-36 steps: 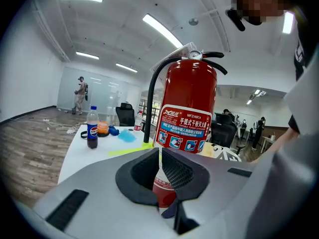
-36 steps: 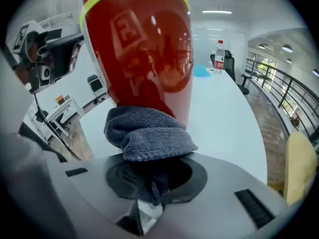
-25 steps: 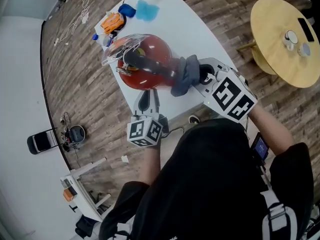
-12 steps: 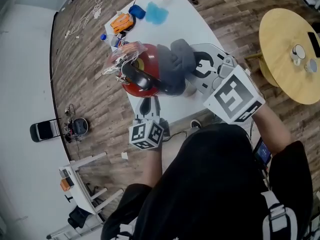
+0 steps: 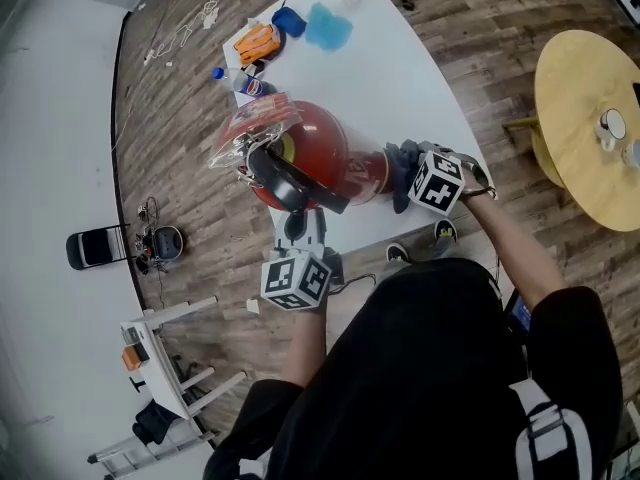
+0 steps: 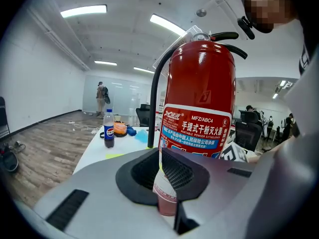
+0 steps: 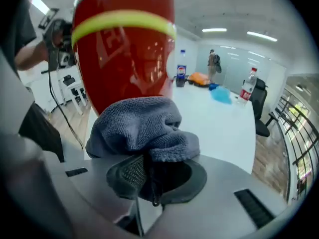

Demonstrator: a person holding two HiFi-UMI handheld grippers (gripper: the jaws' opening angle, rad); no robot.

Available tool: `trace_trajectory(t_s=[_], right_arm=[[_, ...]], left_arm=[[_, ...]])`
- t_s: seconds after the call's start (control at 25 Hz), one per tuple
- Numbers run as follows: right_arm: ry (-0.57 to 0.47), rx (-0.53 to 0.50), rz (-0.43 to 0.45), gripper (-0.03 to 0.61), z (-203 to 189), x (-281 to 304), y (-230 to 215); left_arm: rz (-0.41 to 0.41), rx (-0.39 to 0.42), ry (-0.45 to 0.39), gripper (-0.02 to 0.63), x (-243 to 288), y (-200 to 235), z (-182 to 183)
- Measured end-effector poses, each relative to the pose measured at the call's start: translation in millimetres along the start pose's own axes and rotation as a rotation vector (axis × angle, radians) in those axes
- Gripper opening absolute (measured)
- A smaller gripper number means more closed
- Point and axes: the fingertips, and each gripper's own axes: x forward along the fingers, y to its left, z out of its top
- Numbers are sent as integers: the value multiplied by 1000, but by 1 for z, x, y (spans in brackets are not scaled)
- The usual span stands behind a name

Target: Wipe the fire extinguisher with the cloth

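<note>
Standing upright near the front edge of the white table [image 5: 420,78], the fire extinguisher [image 5: 325,153] is a red, round-shouldered cylinder with a black lever, a black hose and crumpled clear plastic at its top. The right gripper [image 5: 408,176] is at its side with the grey cloth [image 5: 398,160]. The left gripper [image 5: 300,226] is at the table's front edge, just before the cylinder's base.

From the left gripper view, the cylinder's label reads "MFZ/ABC4", "手提式干粉灭火器" and "PORTABLE POWDER EXTINGUISHER" on a blue band. The jaws stand narrow, pressed on a pale strip [image 6: 164,198] with small red print; I cannot tell what it belongs to. Toward the table's far end stands a bottle [image 6: 108,128] of dark drink with a blue label, seemingly the Pepsi mark.

From the right gripper view, the jaws are clamped on the bunched, towel-like cloth, which touches the glossy red body below a yellow-green band. No writing can be read here.
</note>
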Motion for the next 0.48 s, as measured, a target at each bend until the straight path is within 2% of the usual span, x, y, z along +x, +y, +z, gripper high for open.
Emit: trace_trajectory(t_s=[0.04, 0.12, 0.24, 0.32, 0.48], right_arm=[[41, -25, 26, 71, -12, 13, 5], [46, -19, 86, 72, -21, 24, 6], [-60, 38, 151, 71, -4, 10, -4], [-137, -9, 138, 71, 23, -11, -15], [-327, -196, 76, 71, 108, -84, -35]], left_arm=[[0, -3, 2, 37, 0, 0, -1], [-2, -9, 5, 37, 1, 0, -2], [-4, -3, 11, 37, 2, 1, -2], [-5, 2, 14, 37, 2, 2, -2], [-5, 1, 14, 37, 3, 3, 1]])
